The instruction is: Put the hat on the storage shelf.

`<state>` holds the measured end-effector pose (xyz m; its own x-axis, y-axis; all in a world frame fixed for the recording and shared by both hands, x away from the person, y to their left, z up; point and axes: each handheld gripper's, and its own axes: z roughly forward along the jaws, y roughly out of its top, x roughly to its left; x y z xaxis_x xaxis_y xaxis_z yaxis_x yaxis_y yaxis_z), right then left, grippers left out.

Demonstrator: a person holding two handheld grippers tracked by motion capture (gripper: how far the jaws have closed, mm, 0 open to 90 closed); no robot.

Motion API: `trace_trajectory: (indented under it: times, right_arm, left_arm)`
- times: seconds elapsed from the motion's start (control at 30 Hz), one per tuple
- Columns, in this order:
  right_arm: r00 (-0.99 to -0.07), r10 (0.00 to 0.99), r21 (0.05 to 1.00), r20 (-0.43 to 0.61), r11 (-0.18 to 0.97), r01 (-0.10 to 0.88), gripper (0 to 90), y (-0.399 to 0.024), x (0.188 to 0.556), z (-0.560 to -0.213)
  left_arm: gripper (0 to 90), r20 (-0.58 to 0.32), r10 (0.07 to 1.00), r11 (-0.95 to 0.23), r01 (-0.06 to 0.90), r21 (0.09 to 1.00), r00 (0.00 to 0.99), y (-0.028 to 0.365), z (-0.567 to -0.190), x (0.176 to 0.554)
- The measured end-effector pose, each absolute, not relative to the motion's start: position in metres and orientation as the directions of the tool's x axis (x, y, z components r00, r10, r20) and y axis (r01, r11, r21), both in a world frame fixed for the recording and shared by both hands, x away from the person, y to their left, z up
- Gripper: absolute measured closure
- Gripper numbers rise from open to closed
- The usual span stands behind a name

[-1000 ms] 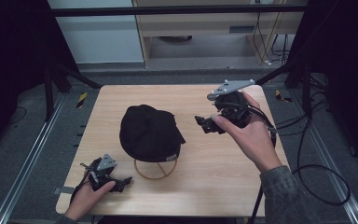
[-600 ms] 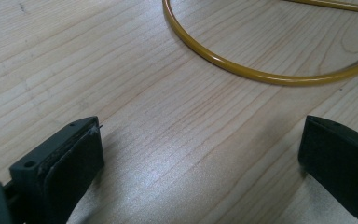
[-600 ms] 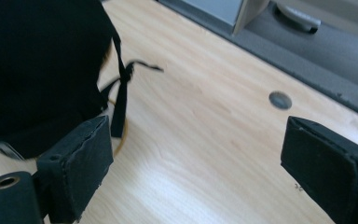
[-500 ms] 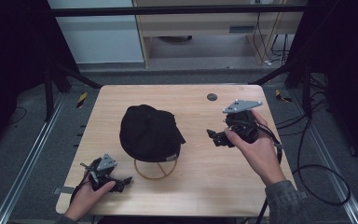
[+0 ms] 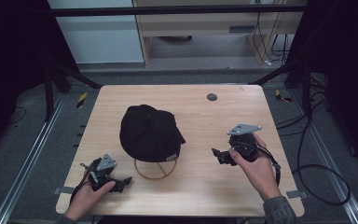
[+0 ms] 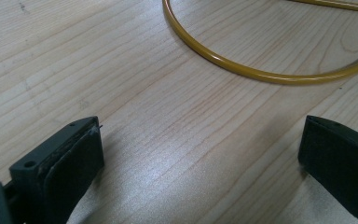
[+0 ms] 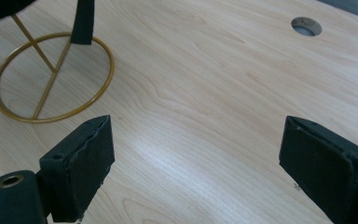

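One desk (image 5: 196, 186) carries one black cap (image 5: 149, 133), set on one gold wire stand (image 5: 156, 170) with a single ring base. Two hand-held grippers are present, the left hand-held gripper (image 5: 123, 183) and the right hand-held gripper (image 5: 218, 155), each with two jaws. The desktop has one round hole (image 5: 211, 97), probably a cable port.

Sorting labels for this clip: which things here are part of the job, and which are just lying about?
In the job:
cap
gold stand
left claw, open
right claw, open, empty

Lying about:
table hole
floor cables
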<state>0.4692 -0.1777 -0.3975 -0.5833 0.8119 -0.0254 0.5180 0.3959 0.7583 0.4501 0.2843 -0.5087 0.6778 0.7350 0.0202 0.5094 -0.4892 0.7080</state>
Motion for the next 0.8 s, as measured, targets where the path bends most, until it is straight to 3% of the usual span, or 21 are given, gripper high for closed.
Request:
trace_trajectory:
  times: [0.53,0.8]
  right_arm:
    - [-0.578,0.815,0.708,0.049,0.379,0.595,10.9,-0.168,0.469,-0.475]
    - [-0.565,0.823,0.697,0.064,0.368,0.615,10.6,-0.16,0.475,-0.491]
  left_arm:
    - [0.0,0.02,0.736,-0.488,0.51,0.708,0.677,0.285,-0.509,0.45]
    - [0.0,0.019,0.735,-0.489,0.51,0.708,0.677,0.285,-0.509,0.45]
